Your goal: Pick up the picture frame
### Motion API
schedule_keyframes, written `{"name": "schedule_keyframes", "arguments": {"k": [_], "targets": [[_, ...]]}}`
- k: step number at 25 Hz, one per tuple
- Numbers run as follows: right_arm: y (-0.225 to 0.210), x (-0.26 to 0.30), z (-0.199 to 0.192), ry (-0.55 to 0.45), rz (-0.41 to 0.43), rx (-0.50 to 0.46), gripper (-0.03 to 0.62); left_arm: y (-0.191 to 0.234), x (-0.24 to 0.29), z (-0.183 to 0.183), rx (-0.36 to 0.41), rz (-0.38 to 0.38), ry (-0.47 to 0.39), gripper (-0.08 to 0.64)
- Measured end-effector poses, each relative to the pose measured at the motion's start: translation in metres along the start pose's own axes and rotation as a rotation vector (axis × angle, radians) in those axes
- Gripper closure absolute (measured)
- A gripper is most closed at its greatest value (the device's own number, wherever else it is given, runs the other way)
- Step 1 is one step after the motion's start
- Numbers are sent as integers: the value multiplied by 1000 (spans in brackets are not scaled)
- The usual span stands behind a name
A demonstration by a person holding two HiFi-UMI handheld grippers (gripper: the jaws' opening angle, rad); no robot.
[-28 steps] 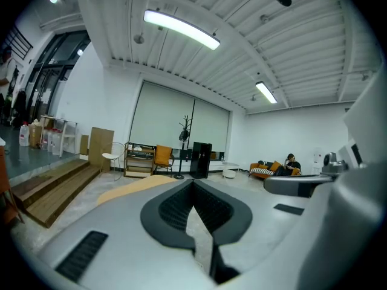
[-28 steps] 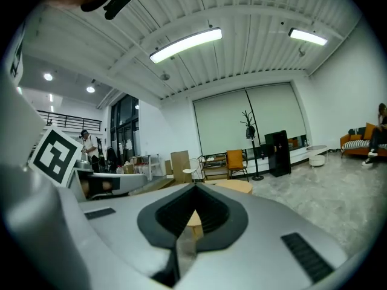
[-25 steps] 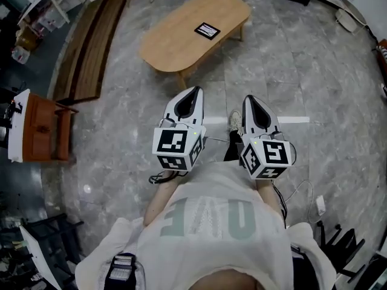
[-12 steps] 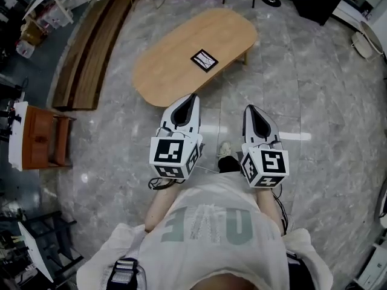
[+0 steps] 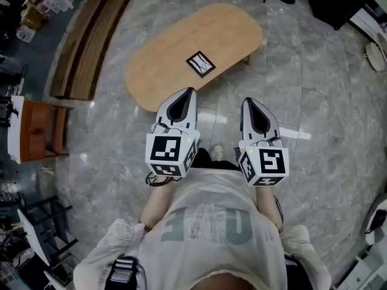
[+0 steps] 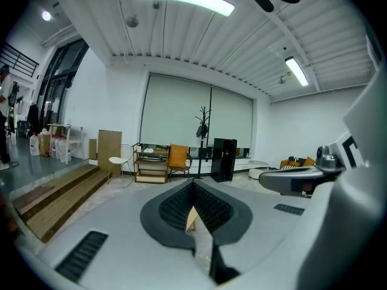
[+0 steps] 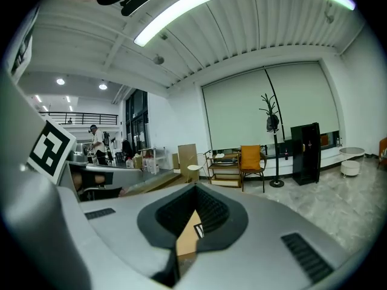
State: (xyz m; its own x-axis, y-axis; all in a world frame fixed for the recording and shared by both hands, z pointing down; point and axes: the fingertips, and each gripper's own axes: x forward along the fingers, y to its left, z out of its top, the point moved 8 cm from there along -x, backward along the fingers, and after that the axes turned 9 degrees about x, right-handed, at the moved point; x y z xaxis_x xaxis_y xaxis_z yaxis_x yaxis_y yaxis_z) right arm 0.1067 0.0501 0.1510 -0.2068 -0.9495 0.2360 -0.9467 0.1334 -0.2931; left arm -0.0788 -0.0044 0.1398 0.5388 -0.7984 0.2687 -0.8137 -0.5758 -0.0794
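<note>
The small square picture frame with a black edge (image 5: 200, 64) lies flat near the middle of the light brown oval wooden worktop (image 5: 163, 65), and nothing touches it. I count one frame, one worktop and two tools. My white and black left tool (image 5: 183, 101) and my white and black right tool (image 5: 254, 112) are side by side above the grey stone floor (image 5: 314, 89), close to the worktop's near edge but apart from the frame. Both tools are closed with nothing in them. So I think this is the walk-up step, and the grab has not begun. Next I need to bring a tool over the worktop, open it, and catch one edge of the flat frame, which may be hard to get under.
</note>
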Motion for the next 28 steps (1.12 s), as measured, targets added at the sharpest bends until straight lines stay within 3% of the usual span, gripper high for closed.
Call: {"name": "schedule_keyframes", "arguments": {"k": [14,28], "targets": [[-9,36,23,-61,-31,-35,588,14,46,24,46,-24,-34,551],[24,97,27,-63,-76,-53,588,82,76,21,43,-31,-25,551]]}}
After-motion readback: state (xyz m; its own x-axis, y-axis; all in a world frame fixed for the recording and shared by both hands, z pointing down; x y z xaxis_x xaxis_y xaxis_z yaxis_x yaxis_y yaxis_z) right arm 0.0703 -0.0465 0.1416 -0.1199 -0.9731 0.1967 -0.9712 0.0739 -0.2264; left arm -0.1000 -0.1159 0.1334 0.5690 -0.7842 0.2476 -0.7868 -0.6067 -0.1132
